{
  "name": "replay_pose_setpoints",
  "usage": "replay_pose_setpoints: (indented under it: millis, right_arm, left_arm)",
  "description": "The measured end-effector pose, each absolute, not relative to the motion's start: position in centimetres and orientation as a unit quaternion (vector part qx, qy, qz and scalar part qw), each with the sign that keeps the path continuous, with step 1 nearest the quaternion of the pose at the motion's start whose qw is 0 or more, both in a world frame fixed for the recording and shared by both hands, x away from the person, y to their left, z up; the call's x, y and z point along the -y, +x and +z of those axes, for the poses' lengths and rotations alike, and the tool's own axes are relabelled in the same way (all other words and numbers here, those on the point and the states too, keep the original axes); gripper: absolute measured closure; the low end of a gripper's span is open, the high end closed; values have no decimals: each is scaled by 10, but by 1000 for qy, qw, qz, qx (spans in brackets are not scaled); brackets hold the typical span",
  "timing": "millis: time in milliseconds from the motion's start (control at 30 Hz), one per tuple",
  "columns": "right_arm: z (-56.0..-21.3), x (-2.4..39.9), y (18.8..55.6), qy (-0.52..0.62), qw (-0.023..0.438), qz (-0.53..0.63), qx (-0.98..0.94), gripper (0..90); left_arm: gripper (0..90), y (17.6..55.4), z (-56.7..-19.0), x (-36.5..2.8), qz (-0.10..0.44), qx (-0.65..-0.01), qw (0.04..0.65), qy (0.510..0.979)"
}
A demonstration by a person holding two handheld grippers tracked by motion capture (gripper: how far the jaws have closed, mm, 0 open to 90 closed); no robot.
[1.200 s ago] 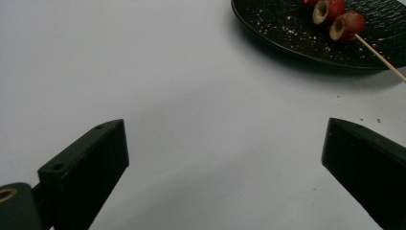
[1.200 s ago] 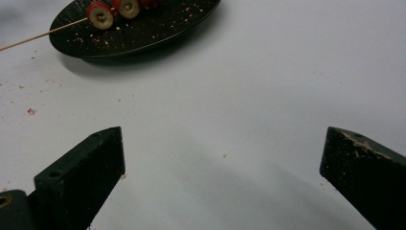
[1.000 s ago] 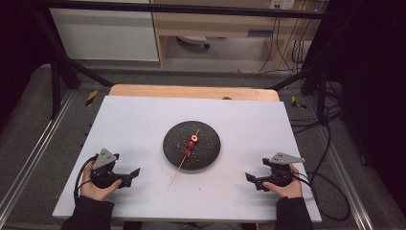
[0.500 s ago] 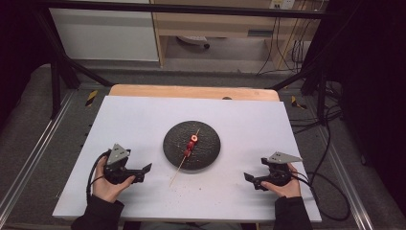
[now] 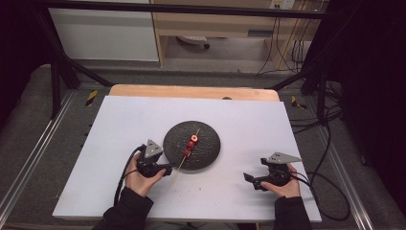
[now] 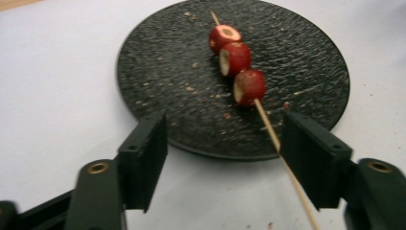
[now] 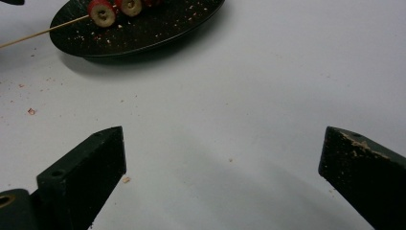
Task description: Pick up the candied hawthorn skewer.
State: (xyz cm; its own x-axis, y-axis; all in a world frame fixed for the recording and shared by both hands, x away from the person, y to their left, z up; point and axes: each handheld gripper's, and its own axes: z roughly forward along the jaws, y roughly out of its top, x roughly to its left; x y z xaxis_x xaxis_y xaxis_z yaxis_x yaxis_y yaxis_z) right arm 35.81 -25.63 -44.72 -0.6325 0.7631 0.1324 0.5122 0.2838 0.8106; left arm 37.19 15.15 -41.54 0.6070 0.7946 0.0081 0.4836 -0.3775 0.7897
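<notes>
- Between the jaws of the left gripper, close against the right-hand jaw, runs the bare end of the skewer; the pads do not yet press on it, and the jaws have just been closing, now standing part open.
- Ahead of those jaws the stick's long axis slants away and a little to the left, crossing the near rim of the dark plate and carrying three red fruit pieces strung in a row near the plate's middle.
- From the high view, the left gripper sits just beside the plate's near-left edge, at the stick's overhanging end, so this hand is plainly the nearer one.
- Well apart on the other side, the right gripper rests on the white table with its jaws wide and nothing between them; in its own view the plate lies ahead and to the left.
- Room for the move looks good: bare table lies under the overhanging end, and only the plate rim stands close ahead of the jaw tips.
- My judgement: a small shift to centre the stick, then closing across it, is what the grasp calls for.
</notes>
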Motion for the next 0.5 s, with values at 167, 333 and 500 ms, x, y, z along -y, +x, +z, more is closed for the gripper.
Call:
replay_pose_setpoints:
  millis: [167, 333, 500]
  right_arm:
    - [-447, 256, 358, 404, 142, 442, -788, 36]
    - [-447, 256, 358, 404, 140, 443, -788, 37]
    - [-448, 255, 358, 404, 139, 442, -789, 38]
  left_arm:
    - [459, 375, -420, -137, 192, -400, 379, 812]
    - [588, 379, -426, -127, 179, -409, 368, 815]
    - [688, 380, -430, -119, 178, -413, 361, 817]
